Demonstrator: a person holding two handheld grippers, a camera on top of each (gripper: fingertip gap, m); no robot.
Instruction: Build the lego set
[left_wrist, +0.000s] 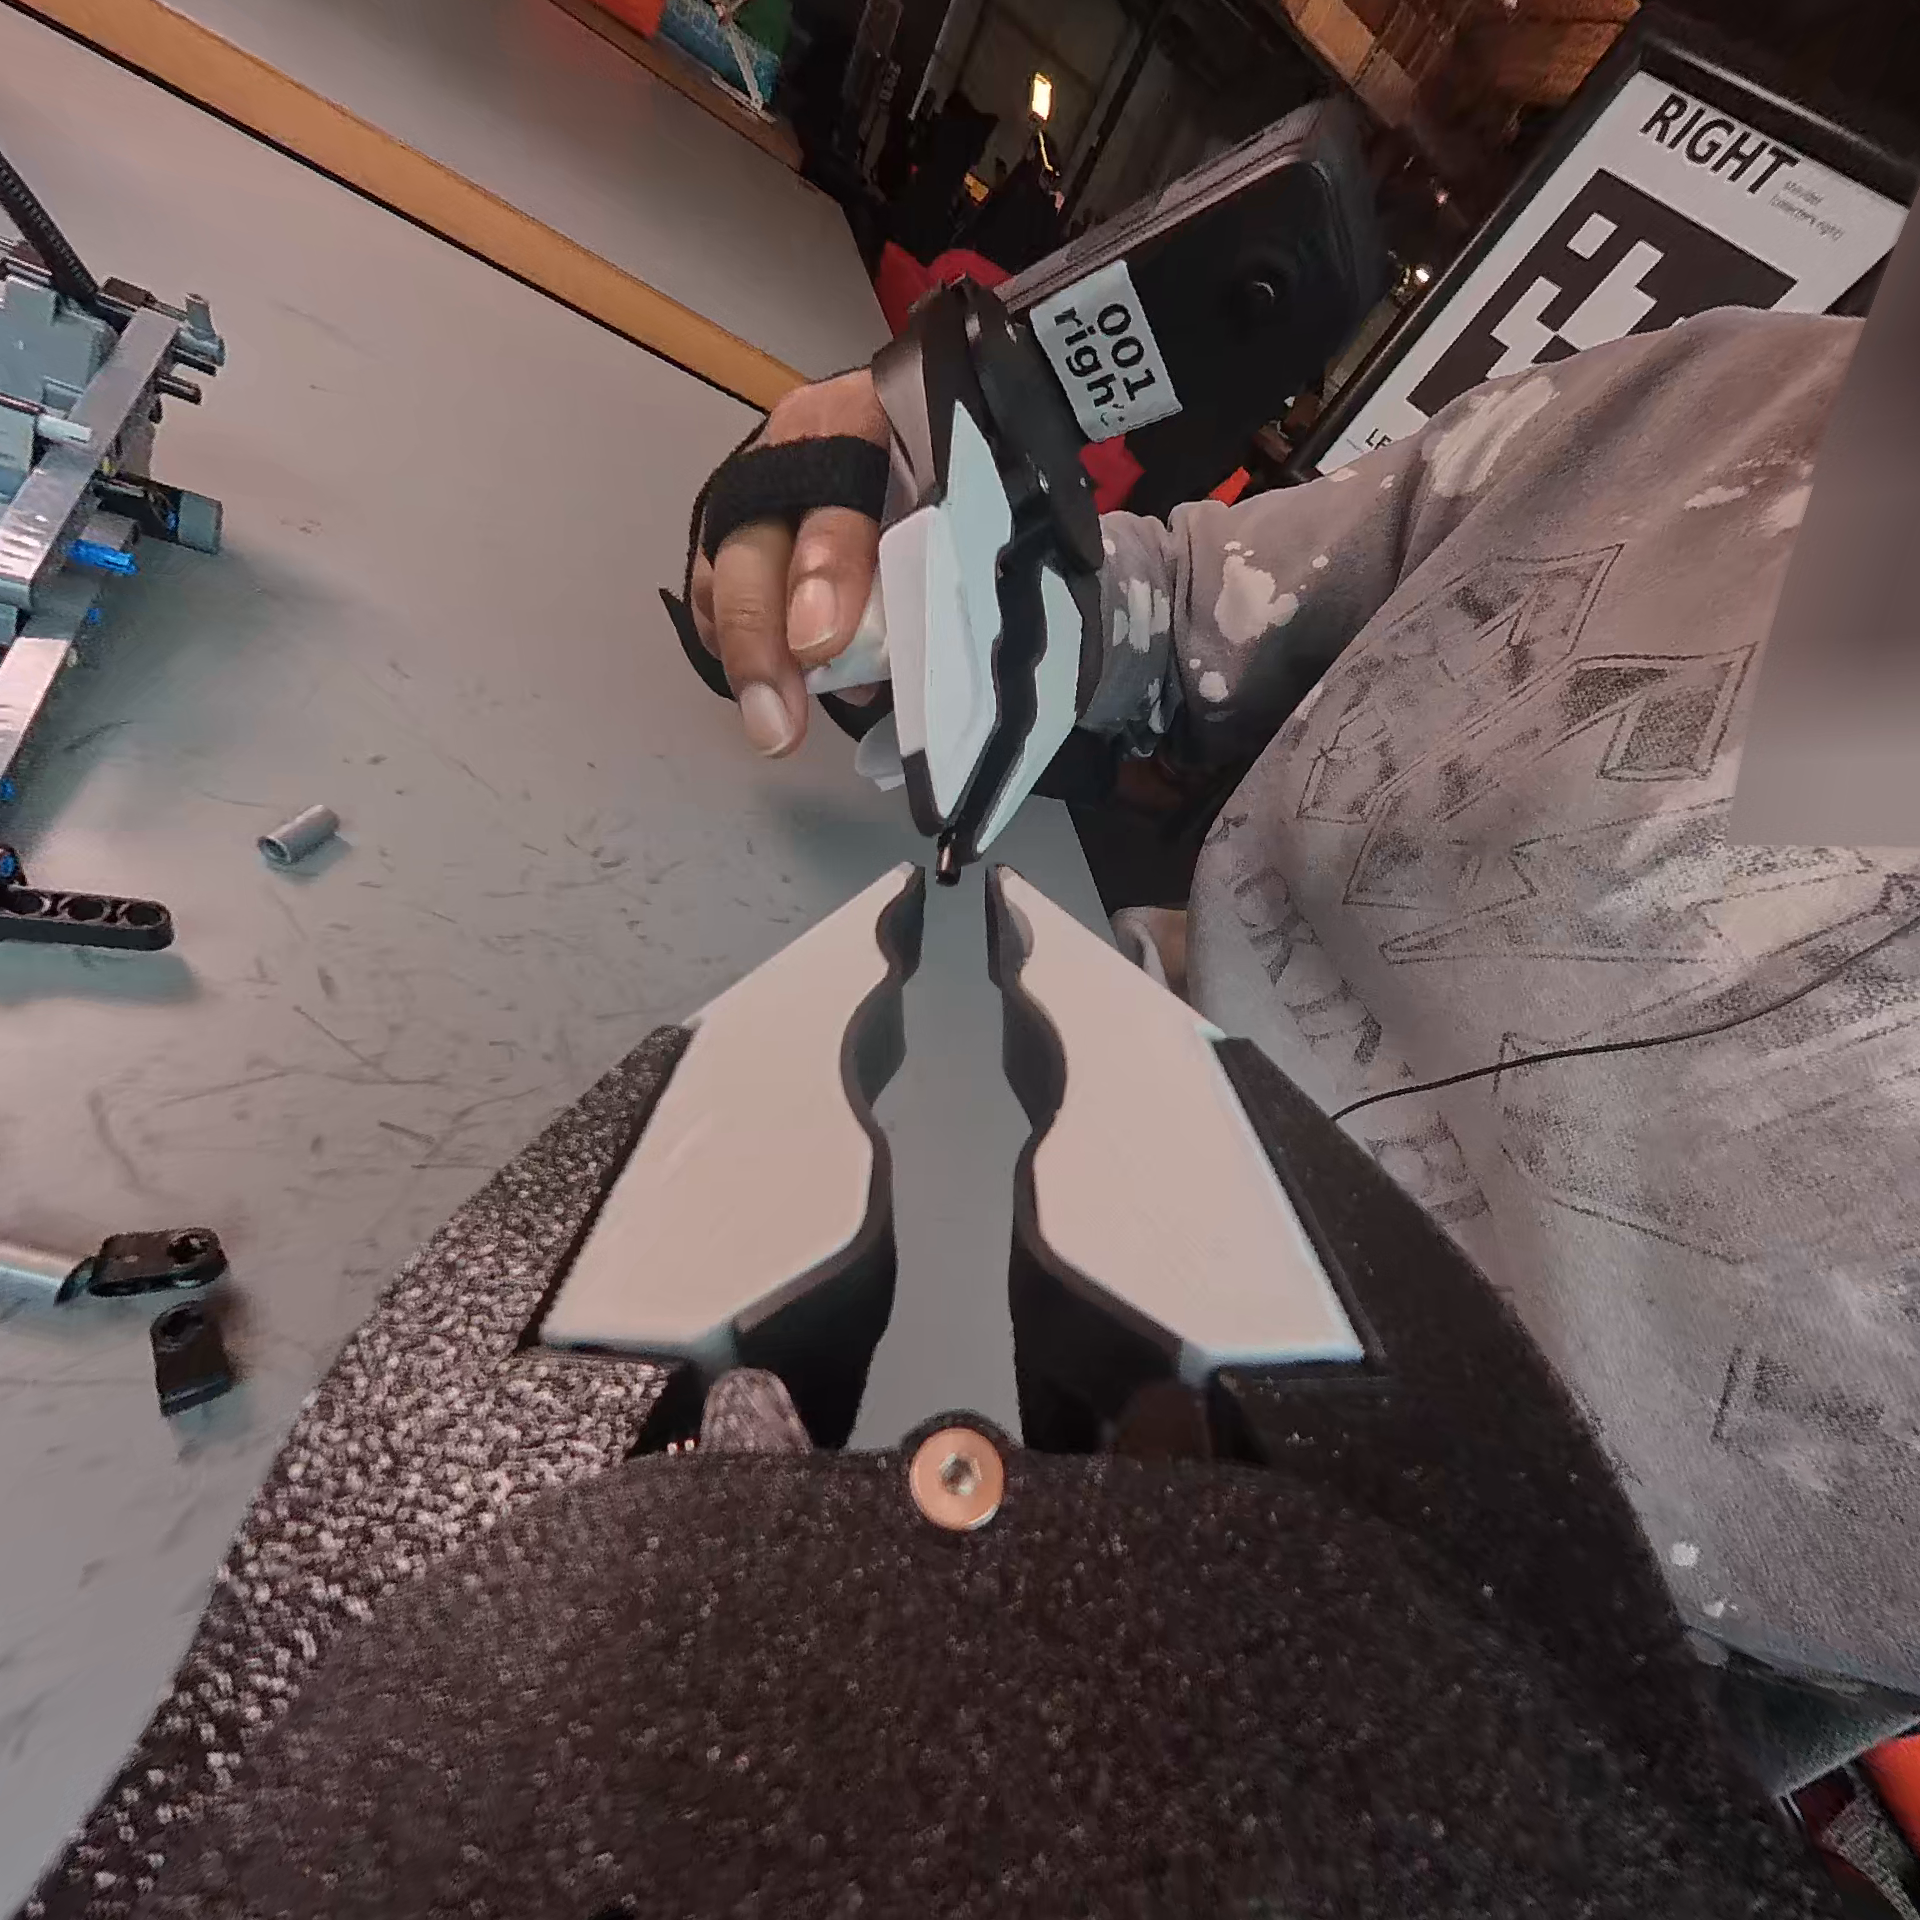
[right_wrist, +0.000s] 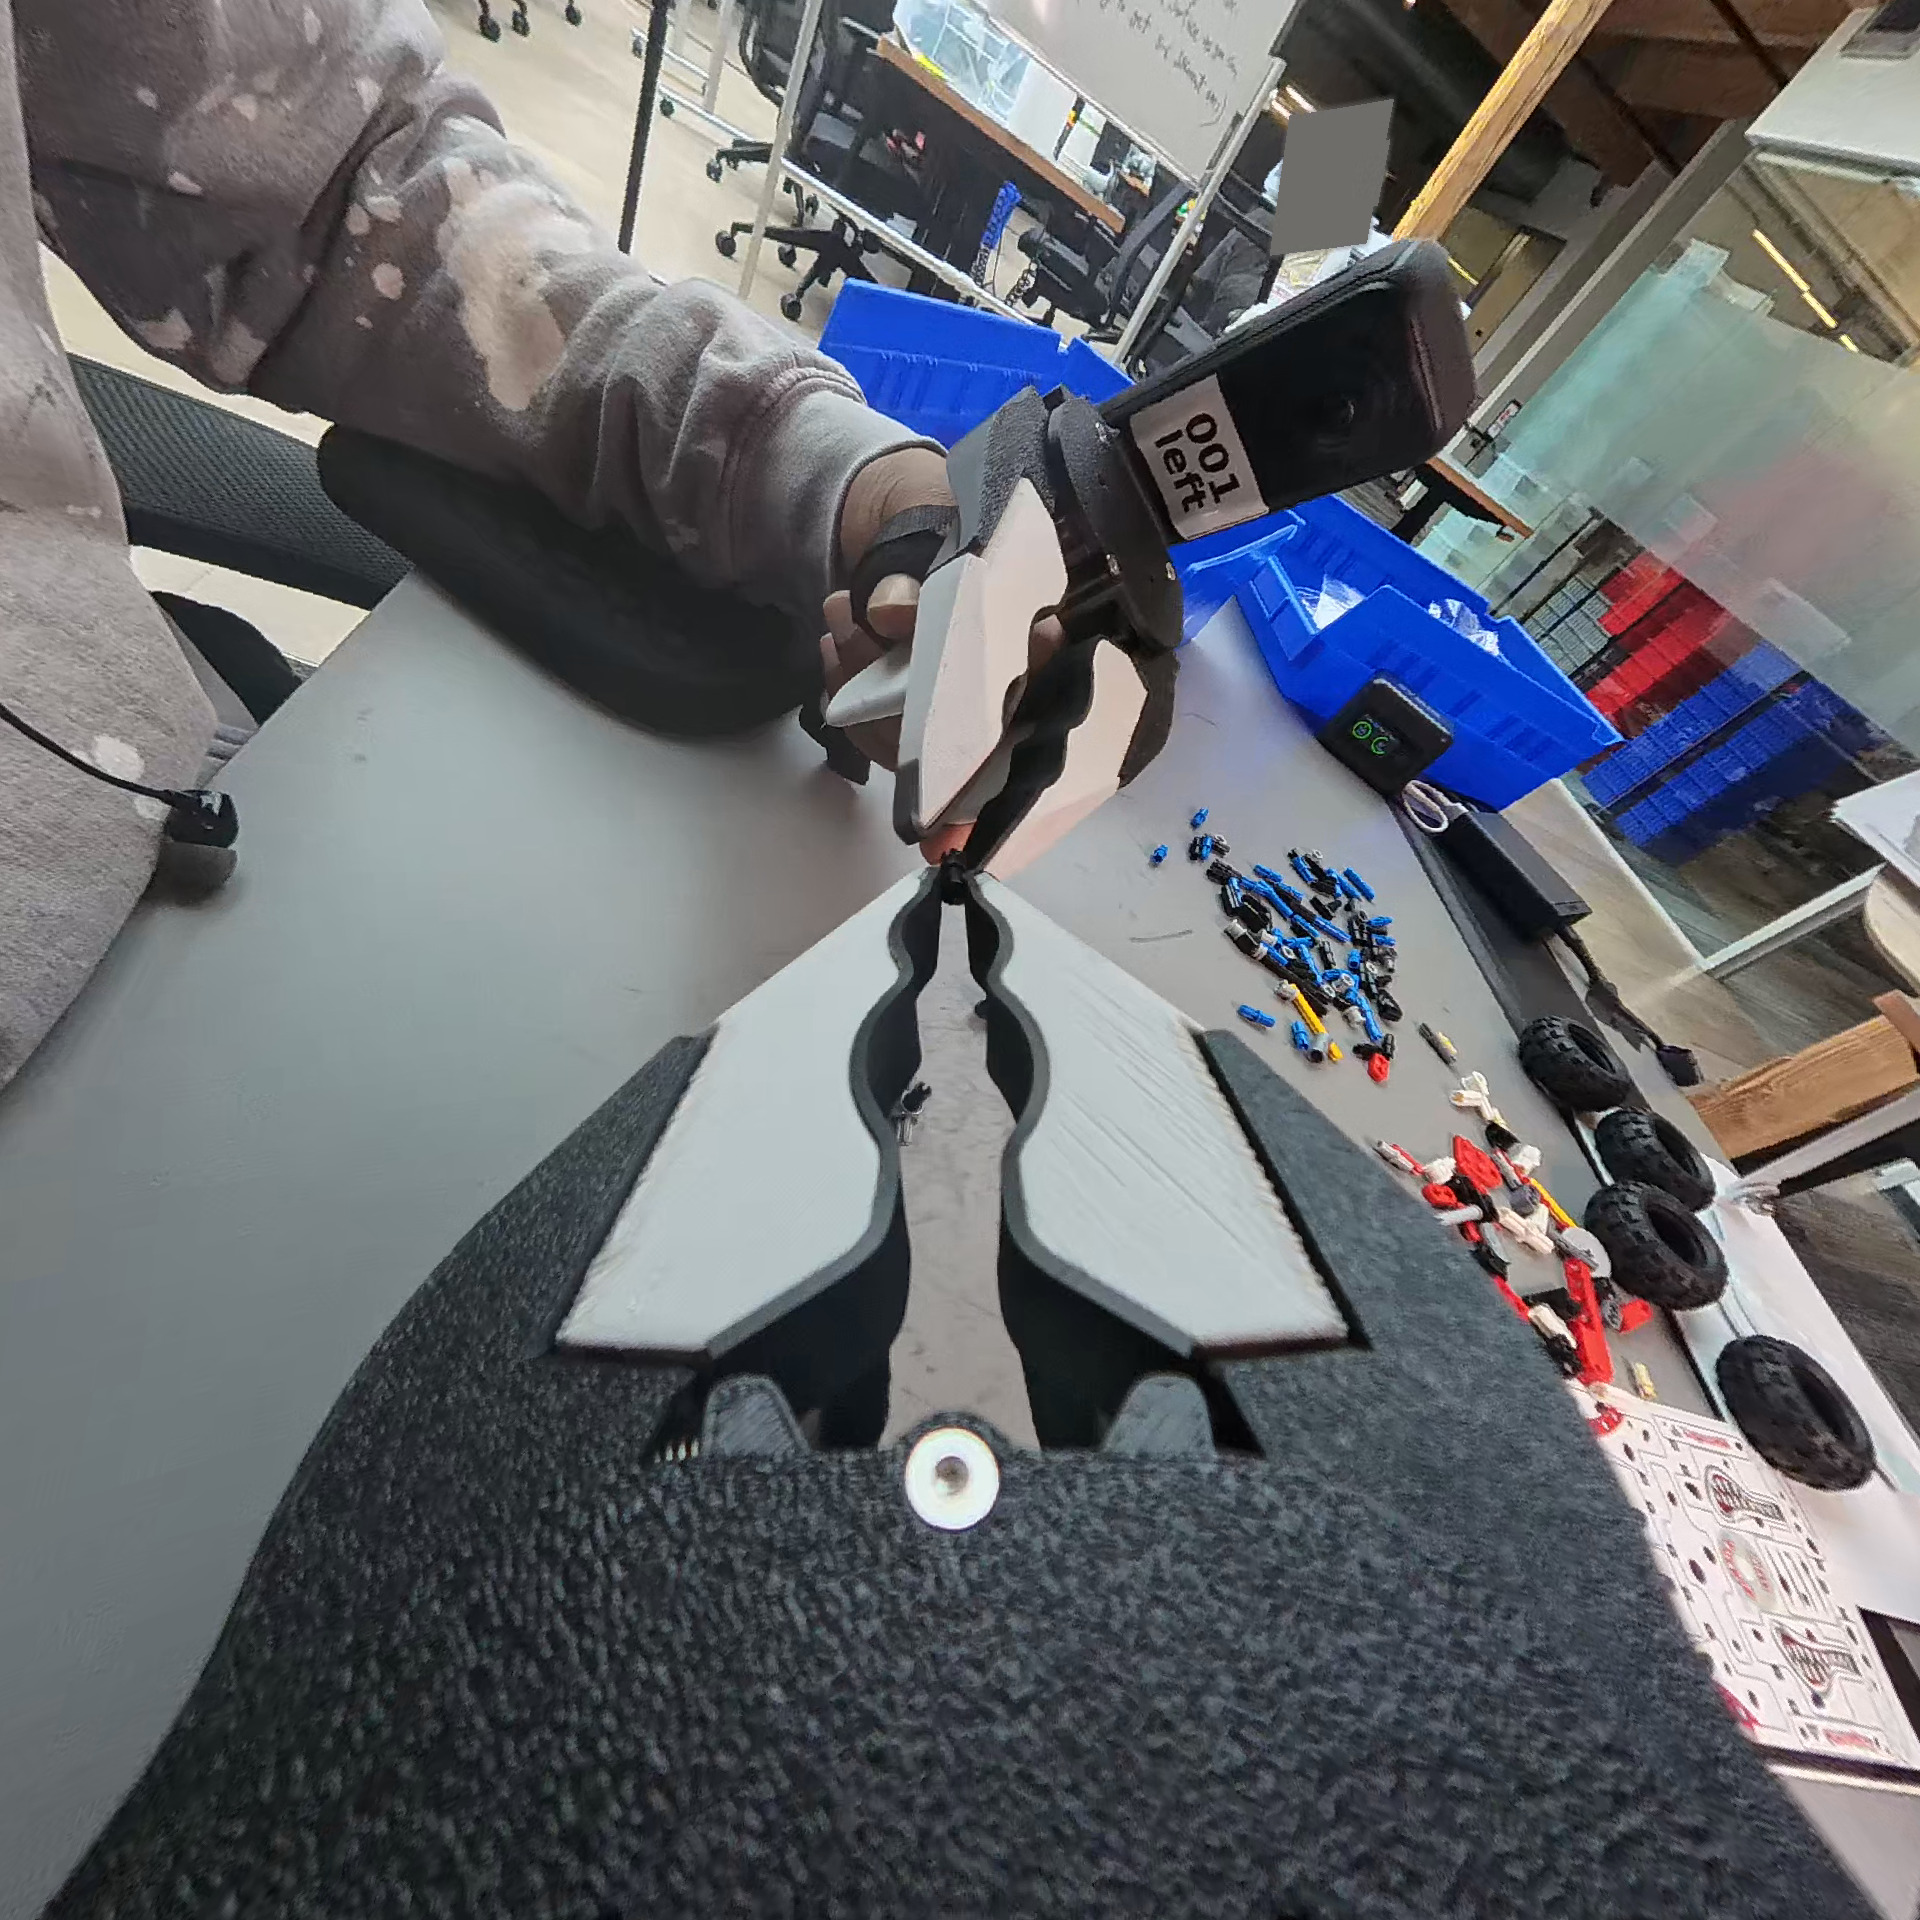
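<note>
Grey scuffed bench (left_wrist: 436, 644), office behind. One small black pin (left_wrist: 948, 864) sits at the tips of the right hand-held gripper (left_wrist: 961, 842), which pinches it, fingers pressed together, angled down. Left hand-held gripper (left_wrist: 954, 883) points up at it, tips slightly spread, empty, just beside the pin. Part-built grey lego frame (left_wrist: 73, 436) far left. Loose on the bench: one grey sleeve (left_wrist: 299, 833), four black tyres (right_wrist: 1652, 1242), one pile of blue/black pins (right_wrist: 1304, 951), one red sub-assembly (right_wrist: 1507, 1236), blue bins (right_wrist: 1434, 644).
</note>
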